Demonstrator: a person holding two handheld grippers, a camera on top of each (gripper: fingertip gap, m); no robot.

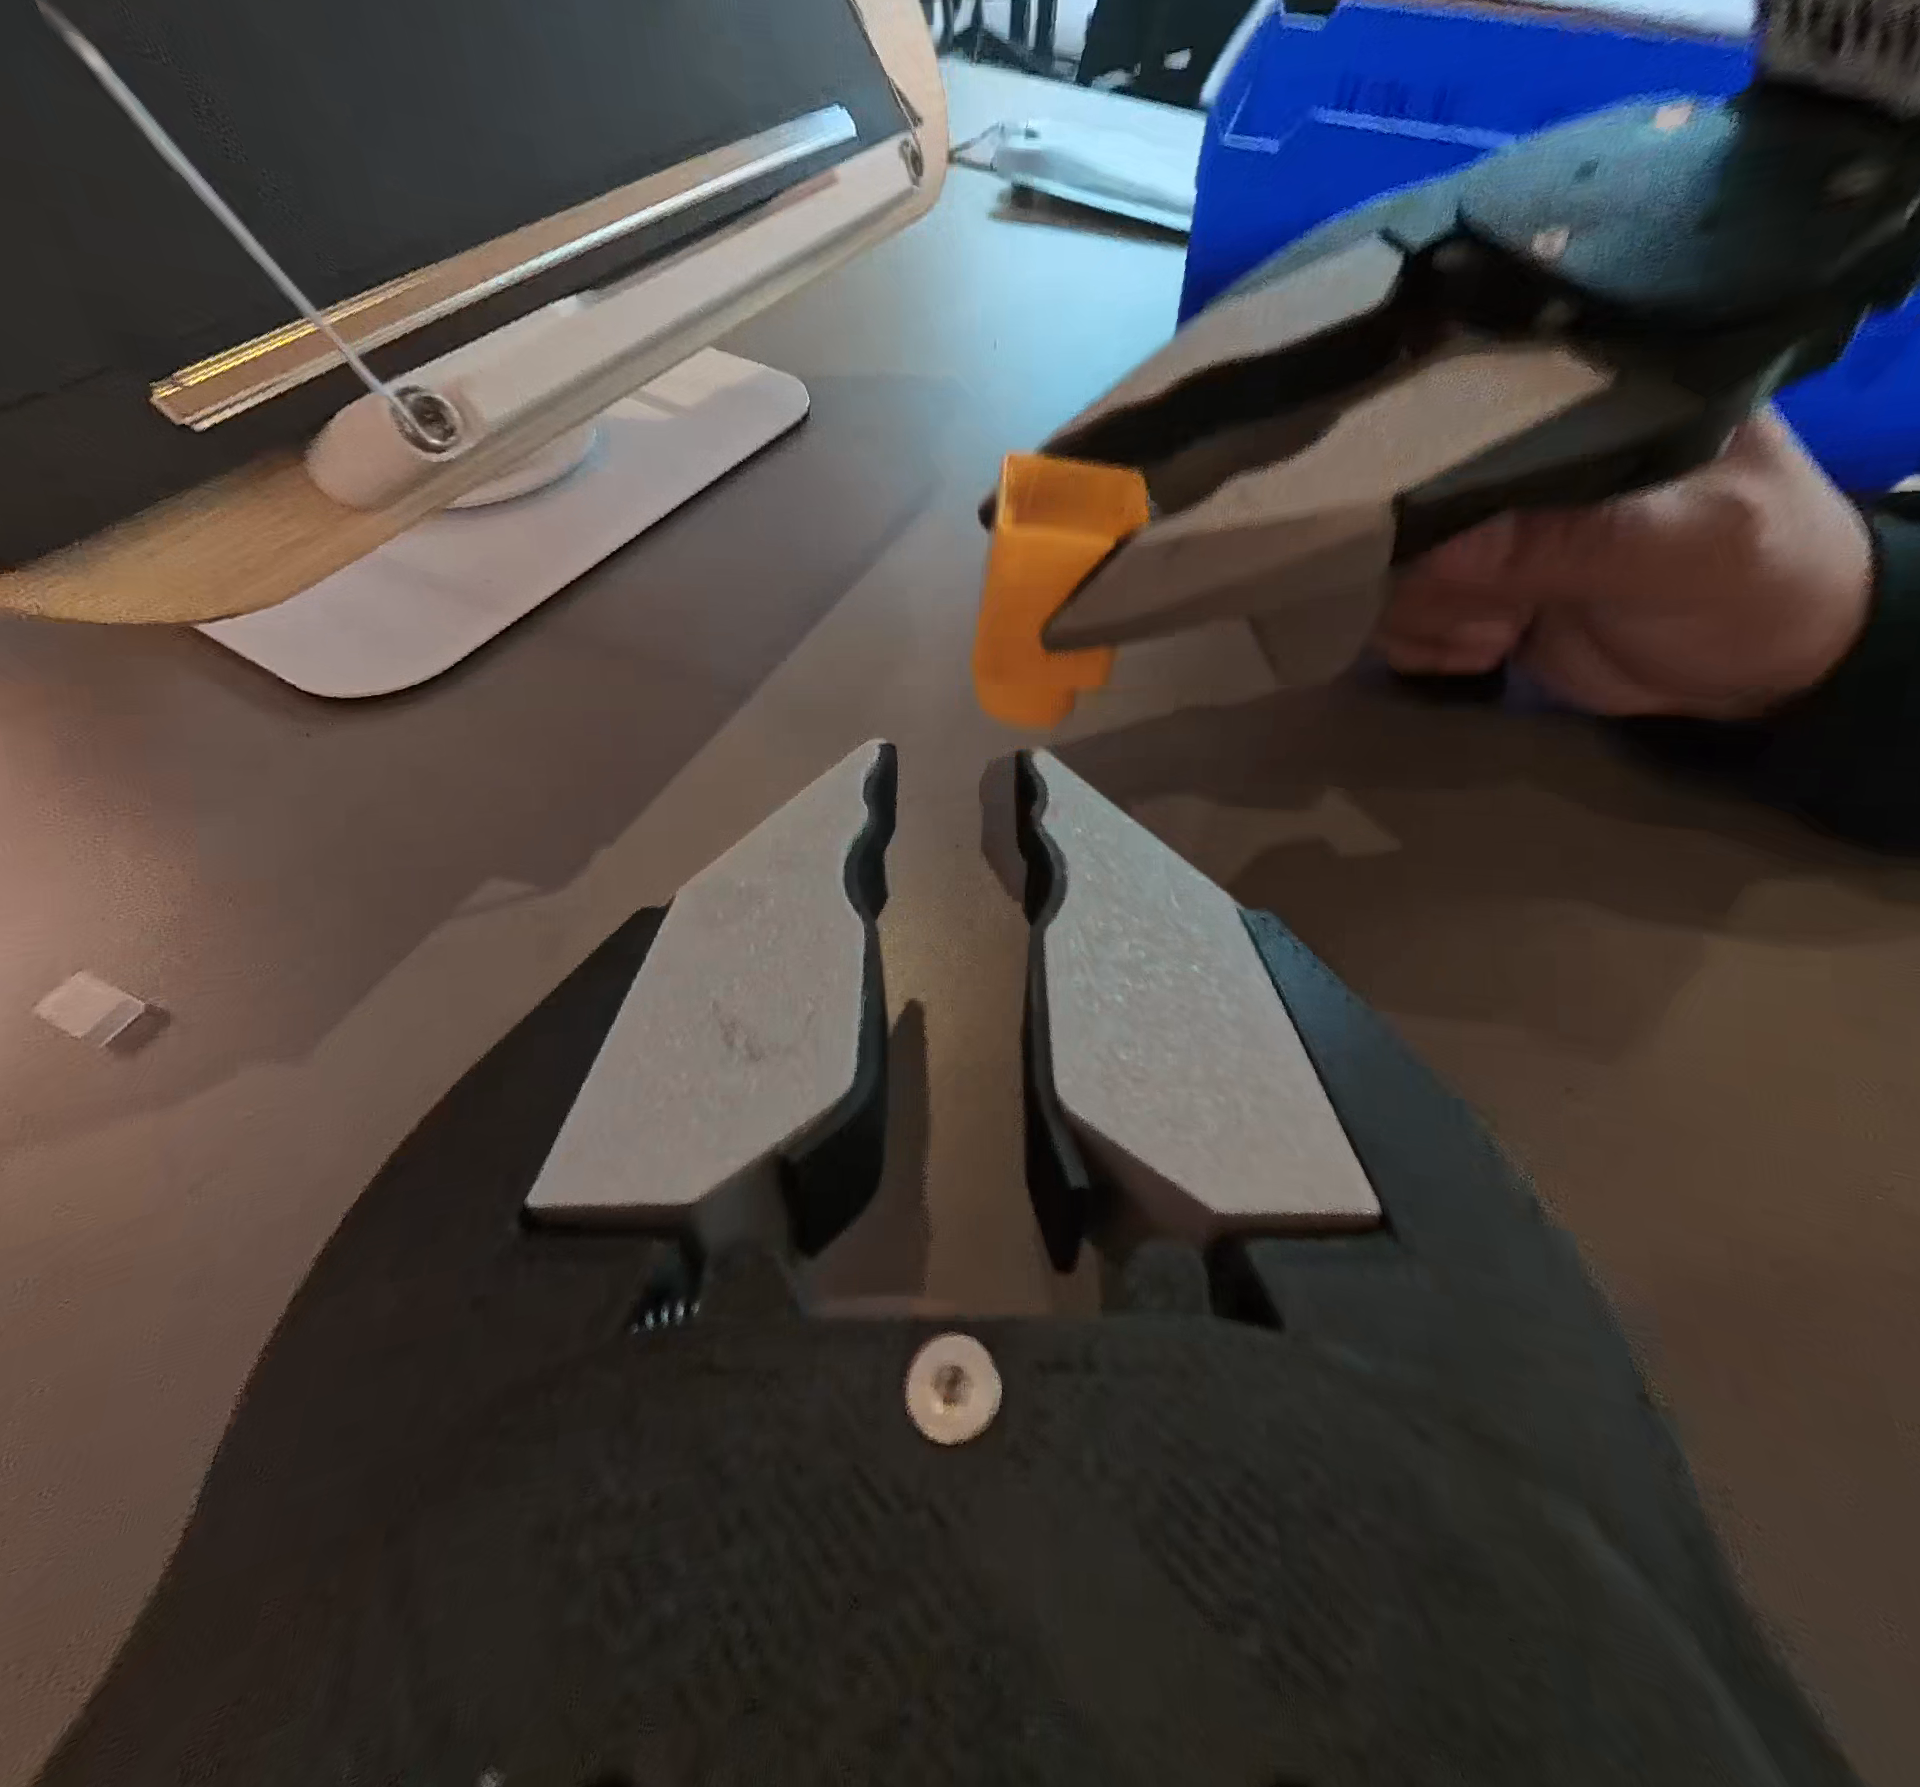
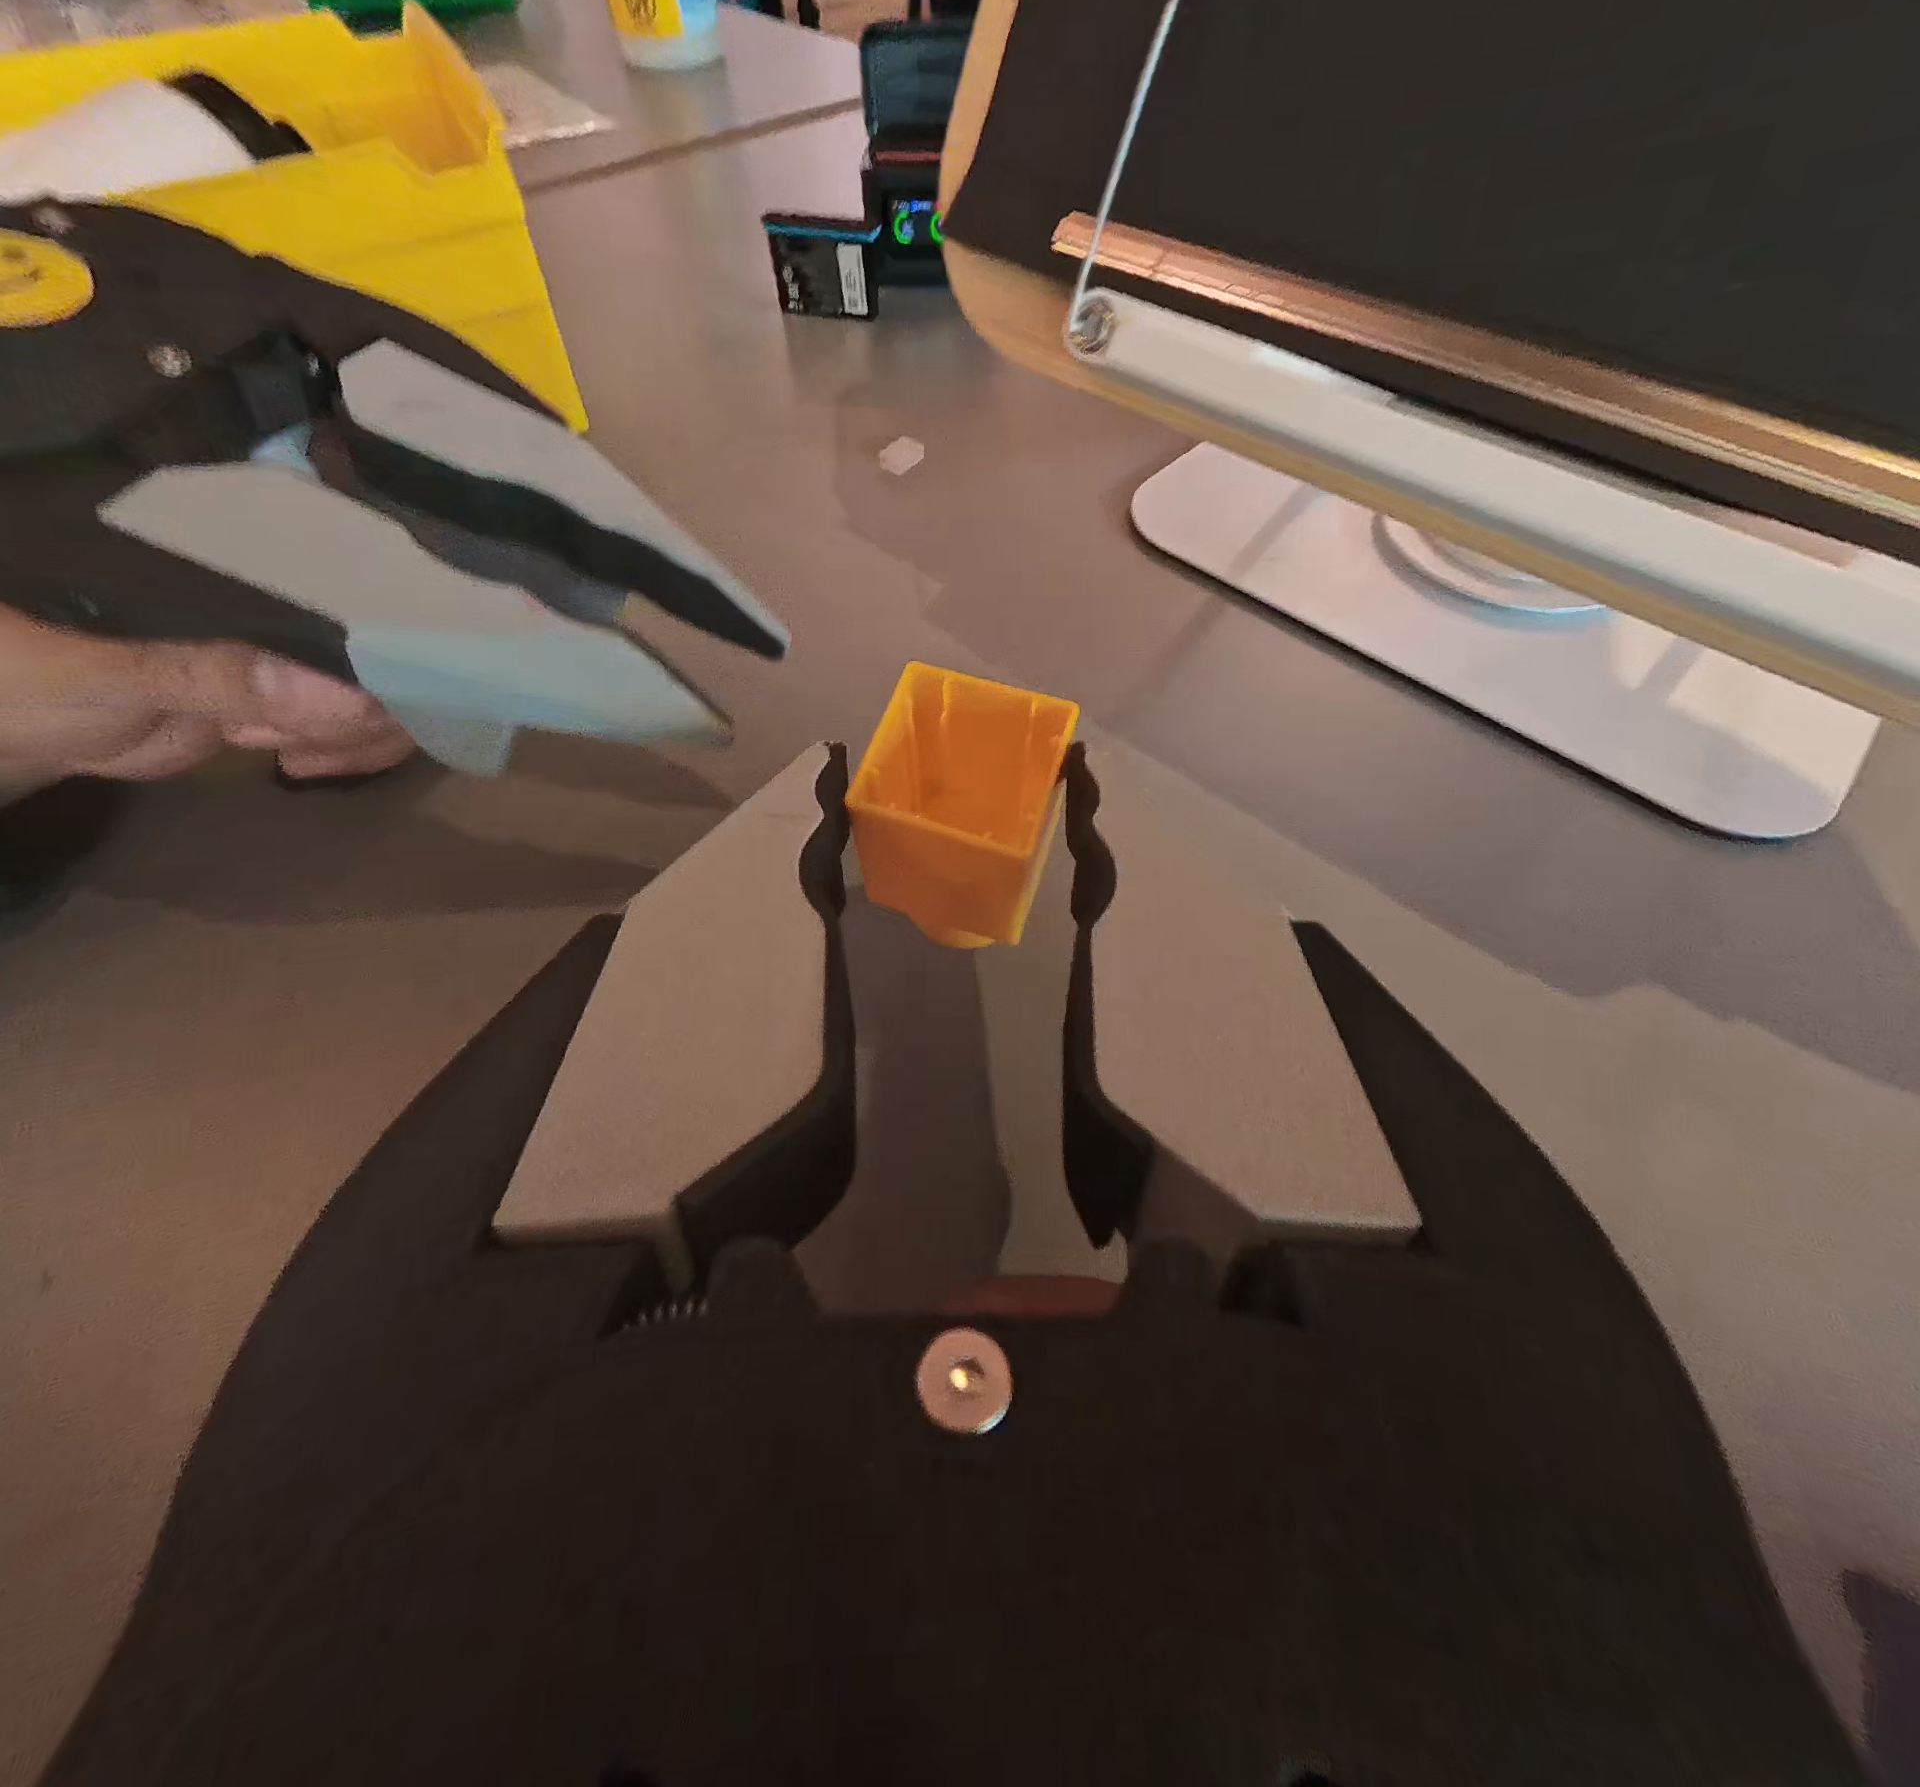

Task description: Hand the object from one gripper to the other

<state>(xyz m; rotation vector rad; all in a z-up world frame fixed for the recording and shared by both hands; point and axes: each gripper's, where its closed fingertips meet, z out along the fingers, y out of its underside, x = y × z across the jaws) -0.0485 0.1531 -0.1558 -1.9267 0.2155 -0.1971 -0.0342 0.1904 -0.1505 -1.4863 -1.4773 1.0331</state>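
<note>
Clearly, the right tool (image 2: 951, 761) is clamped on the orange square cup (image 2: 956, 792), held above the counter (image 2: 1039, 511). Nearby, the left tool (image 1: 940, 761) hangs empty, fingers slightly apart. No writing is legible.

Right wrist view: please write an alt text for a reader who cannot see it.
The right gripper holds a small orange open-topped box between its jaws above a grey table. The left gripper, held by a hand, is close at the left with nothing in it; a monitor stands at the right.
</note>
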